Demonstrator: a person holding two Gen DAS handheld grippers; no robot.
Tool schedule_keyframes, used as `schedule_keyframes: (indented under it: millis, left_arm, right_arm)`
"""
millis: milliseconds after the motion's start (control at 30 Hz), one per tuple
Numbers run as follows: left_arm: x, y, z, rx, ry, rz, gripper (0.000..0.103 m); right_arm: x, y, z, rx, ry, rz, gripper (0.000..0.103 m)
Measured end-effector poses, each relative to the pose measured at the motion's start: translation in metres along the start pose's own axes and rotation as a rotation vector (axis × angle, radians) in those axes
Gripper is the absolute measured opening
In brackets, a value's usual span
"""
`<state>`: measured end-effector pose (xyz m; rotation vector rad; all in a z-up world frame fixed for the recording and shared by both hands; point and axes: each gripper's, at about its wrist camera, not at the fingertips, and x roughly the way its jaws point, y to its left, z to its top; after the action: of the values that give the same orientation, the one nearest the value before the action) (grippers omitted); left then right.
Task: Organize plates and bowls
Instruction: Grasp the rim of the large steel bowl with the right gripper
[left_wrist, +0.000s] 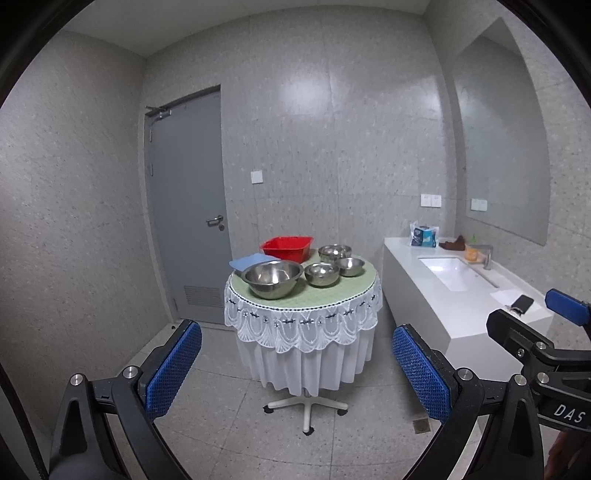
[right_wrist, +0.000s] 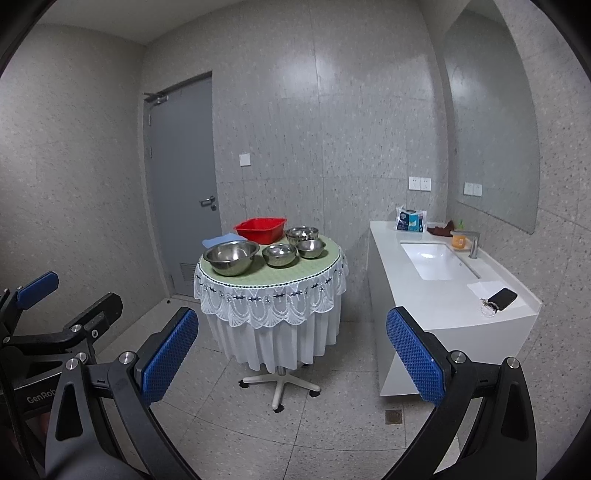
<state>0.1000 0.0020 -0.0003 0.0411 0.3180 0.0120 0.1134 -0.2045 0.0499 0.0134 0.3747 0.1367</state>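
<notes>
A round table (left_wrist: 325, 295) (right_wrist: 295, 280) with a green mat and lace cloth stands ahead. On it sit a large steel bowl (left_wrist: 271, 277) (right_wrist: 231, 256), two smaller steel bowls (left_wrist: 322, 273) (left_wrist: 350, 266) (right_wrist: 279, 254) (right_wrist: 311, 248), a steel bowl stack (left_wrist: 334, 252) (right_wrist: 301, 233) at the back, a red plastic basin (left_wrist: 287, 247) (right_wrist: 261, 229) and a blue cloth (left_wrist: 245, 261) (right_wrist: 221, 240). My left gripper (left_wrist: 297, 365) and right gripper (right_wrist: 291, 350) are both open and empty, well short of the table.
A white counter (left_wrist: 454, 295) (right_wrist: 443, 291) with a sink (right_wrist: 436, 260), tap, orange cup, packets and a phone (right_wrist: 500, 297) stands to the right. A grey door (left_wrist: 188, 206) is at the back left. The table's star base (right_wrist: 279, 384) rests on the tiled floor.
</notes>
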Motion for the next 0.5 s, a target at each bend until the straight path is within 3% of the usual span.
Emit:
schedule_keyframes:
  millis: [200, 500]
  left_arm:
    - [0.09, 0.027, 0.033, -0.005, 0.019, -0.036, 0.102]
    - [0.243, 0.097, 0.099, -0.001, 0.011, -0.063, 0.102]
  right_arm:
    - [0.076, 0.008, 0.022, 0.006, 0.018, -0.029, 0.103]
    - [0.201, 0.033, 0.076, 0.04, 0.031, -0.021, 0.103]
